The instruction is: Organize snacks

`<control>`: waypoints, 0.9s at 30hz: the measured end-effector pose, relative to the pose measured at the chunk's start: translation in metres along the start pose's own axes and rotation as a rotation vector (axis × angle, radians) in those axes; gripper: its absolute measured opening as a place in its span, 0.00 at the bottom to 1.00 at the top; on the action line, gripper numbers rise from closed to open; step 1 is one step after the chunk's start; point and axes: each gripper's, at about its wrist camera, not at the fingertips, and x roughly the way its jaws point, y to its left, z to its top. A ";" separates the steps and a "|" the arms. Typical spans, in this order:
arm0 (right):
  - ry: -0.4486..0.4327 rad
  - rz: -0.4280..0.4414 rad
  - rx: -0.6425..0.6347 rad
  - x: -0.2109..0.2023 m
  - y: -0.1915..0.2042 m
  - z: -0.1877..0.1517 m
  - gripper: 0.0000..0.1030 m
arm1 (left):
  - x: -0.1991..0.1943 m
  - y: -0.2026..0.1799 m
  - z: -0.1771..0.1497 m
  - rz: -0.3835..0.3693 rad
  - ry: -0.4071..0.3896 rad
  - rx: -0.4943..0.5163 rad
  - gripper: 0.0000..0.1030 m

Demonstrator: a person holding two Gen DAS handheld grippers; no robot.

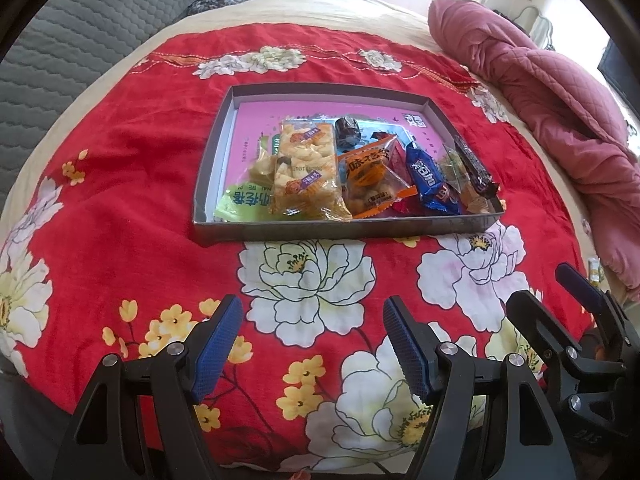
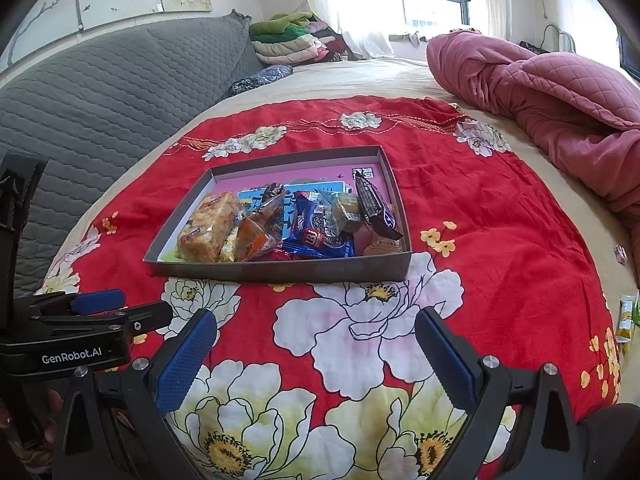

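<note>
I see the bed (image 2: pixel 360 76) spread with a red floral cloth (image 1: pixel 132 216). A rolled pink quilt (image 2: pixel 560 100) lies along its right edge, a grey quilted cover (image 2: pixel 100 92) on the left. Mid-cloth sits a shallow grey box tray (image 1: pixel 320 230) with the snacks piled toward its near side: a clear pack of rice crackers (image 1: pixel 306 168) on the left, an orange packet (image 1: pixel 372 180) beside it, a blue cookie packet (image 1: pixel 430 182), and a dark bar (image 2: pixel 374 208) leaning on the right wall. A yellow-green wrapper (image 2: pixel 626 318) lies off the cloth, far right. My left tongs (image 1: pixel 312 348) and right tongs (image 2: pixel 316 356) hover near the tray, both spread with nothing between the blue pads.
</note>
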 end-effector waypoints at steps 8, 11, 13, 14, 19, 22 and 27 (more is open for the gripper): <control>-0.002 0.000 0.000 0.000 -0.001 0.001 0.97 | 0.000 0.001 0.000 0.003 -0.001 0.002 0.72; -0.002 0.000 -0.001 0.000 0.000 0.000 0.97 | 0.000 0.001 0.001 0.004 0.000 0.002 0.72; -0.003 0.000 -0.002 0.000 0.000 0.000 0.97 | 0.000 0.002 0.001 0.006 -0.001 0.002 0.72; -0.002 -0.001 -0.001 0.000 0.000 0.000 0.97 | 0.000 0.002 0.001 0.007 0.001 0.002 0.72; -0.003 -0.001 -0.002 -0.001 -0.001 0.001 0.97 | 0.001 0.003 0.001 0.013 0.004 0.004 0.72; -0.002 -0.001 -0.003 0.000 -0.001 0.001 0.97 | 0.001 0.002 0.001 0.016 0.004 0.005 0.72; -0.002 -0.003 -0.004 0.000 -0.001 0.001 0.97 | 0.002 0.002 0.001 0.024 0.006 0.004 0.72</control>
